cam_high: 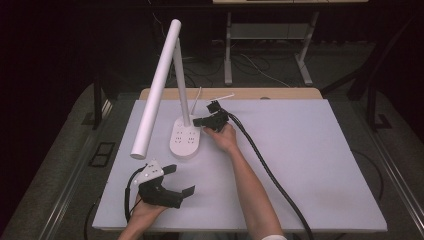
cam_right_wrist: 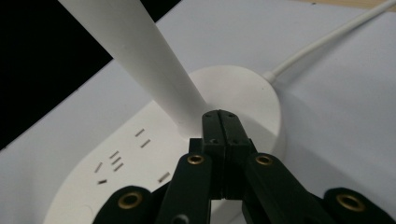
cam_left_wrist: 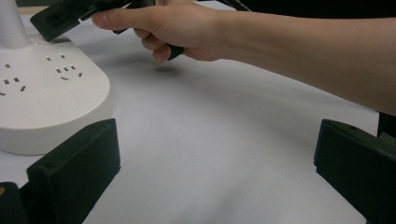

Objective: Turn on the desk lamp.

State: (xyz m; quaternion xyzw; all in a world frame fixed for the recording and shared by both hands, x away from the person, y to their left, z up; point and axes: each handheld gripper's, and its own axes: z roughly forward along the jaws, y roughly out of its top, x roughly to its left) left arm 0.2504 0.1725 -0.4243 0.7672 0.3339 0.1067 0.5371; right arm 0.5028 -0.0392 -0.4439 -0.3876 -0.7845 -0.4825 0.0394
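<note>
A white desk lamp stands on the white mat [cam_high: 310, 170]. Its oval base [cam_high: 184, 140] carries several sockets, and a slanted stem [cam_high: 182, 85] holds up a long tube head [cam_high: 154, 92]. My right gripper [cam_high: 198, 121] is shut with nothing between its jaws. In the right gripper view its tips [cam_right_wrist: 220, 122] sit right at the foot of the stem [cam_right_wrist: 140, 56], above the base [cam_right_wrist: 243, 88]. My left gripper [cam_high: 181, 180] rests open near the front left. In the left gripper view its jaws [cam_left_wrist: 217, 158] stand wide apart over bare mat, with the base [cam_left_wrist: 46, 102] at left.
A white cord [cam_right_wrist: 327, 42] runs from the back of the lamp base toward the far wooden table edge [cam_high: 260, 93]. A thick black cable [cam_high: 267, 167] trails from my right gripper across the mat to the front edge. The person's right forearm [cam_left_wrist: 299, 51] crosses ahead of my left gripper.
</note>
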